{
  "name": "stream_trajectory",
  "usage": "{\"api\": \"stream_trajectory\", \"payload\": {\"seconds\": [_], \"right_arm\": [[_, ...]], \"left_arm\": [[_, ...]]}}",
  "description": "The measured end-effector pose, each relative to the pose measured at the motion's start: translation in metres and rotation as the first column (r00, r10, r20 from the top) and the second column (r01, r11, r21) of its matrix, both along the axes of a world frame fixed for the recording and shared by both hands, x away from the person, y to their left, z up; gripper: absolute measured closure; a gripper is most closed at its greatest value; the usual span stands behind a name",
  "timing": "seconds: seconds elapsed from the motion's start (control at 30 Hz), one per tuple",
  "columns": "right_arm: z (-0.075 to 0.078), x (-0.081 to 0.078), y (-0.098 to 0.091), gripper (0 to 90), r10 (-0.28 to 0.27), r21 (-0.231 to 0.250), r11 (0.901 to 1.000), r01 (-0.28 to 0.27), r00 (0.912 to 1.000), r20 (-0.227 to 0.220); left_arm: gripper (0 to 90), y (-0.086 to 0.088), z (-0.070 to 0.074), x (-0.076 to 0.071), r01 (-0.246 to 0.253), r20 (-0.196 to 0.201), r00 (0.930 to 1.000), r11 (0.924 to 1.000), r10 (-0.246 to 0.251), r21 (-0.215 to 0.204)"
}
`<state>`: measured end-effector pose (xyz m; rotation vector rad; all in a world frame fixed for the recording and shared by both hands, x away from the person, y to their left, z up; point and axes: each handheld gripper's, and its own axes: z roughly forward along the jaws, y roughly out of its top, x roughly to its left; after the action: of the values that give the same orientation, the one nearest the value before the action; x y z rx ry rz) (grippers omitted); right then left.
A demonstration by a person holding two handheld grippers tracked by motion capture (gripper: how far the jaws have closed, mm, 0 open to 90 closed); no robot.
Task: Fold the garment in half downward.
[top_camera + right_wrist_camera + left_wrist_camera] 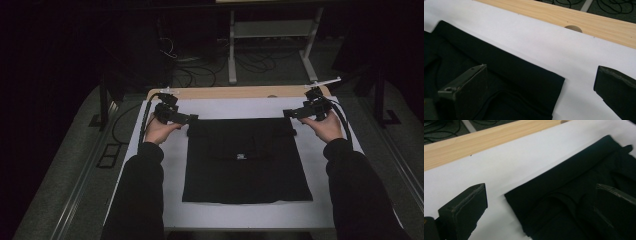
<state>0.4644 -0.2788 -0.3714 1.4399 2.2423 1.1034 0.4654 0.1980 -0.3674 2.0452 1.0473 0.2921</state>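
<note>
On the white sheet (pixel 165 165) that covers the table lies a folded black garment (pixel 245 162), flat and roughly square, with a small pale label (pixel 240 156) near its middle. Taking the garment as the landmark: the left gripper (pixel 191 118) sits at its far left corner, held in the person's left hand (pixel 159 131), and the right gripper (pixel 289 114) sits at its far right corner, held in the right hand (pixel 327 126). Both grippers point inward toward the garment's far edge.

Seen from the left gripper view, the left gripper (pixel 539 207) has its jaws spread wide; one jaw is over bare white sheet just outside the garment's corner, the other over the black cloth (pixel 579 195), and neither pad presses on the fabric. From the right gripper view, the right gripper (pixel 540 87) is likewise wide open, one jaw above the cloth (pixel 506 82) and the other above the white sheet beyond the garment's corner, with nothing clamped between them.

Beyond the garment's far edge runs a strip of white sheet, then the bare wooden table edge (pixel 235 92). Farther past that, cables (pixel 200 70) lie on the floor beside a white frame (pixel 232 50).
</note>
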Motion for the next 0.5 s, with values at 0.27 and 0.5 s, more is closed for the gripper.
{"api": "stream_trajectory", "payload": {"seconds": [0.27,0.5], "right_arm": [[0.006,-0.011,-0.004,0.0,0.029,0.027,0.9992,-0.029,0.9996,0.004],[0.01,-0.018,0.002,0.0,0.064,0.03,0.9975,-0.064,0.9979,0.013]], "left_arm": [[0.0,-0.011,0.007,-0.009,0.065,0.008,0.9979,0.9979,-0.065,0.002],[0.0,-0.019,0.015,-0.017,0.091,0.042,0.995,0.9954,-0.09,-0.03]]}}
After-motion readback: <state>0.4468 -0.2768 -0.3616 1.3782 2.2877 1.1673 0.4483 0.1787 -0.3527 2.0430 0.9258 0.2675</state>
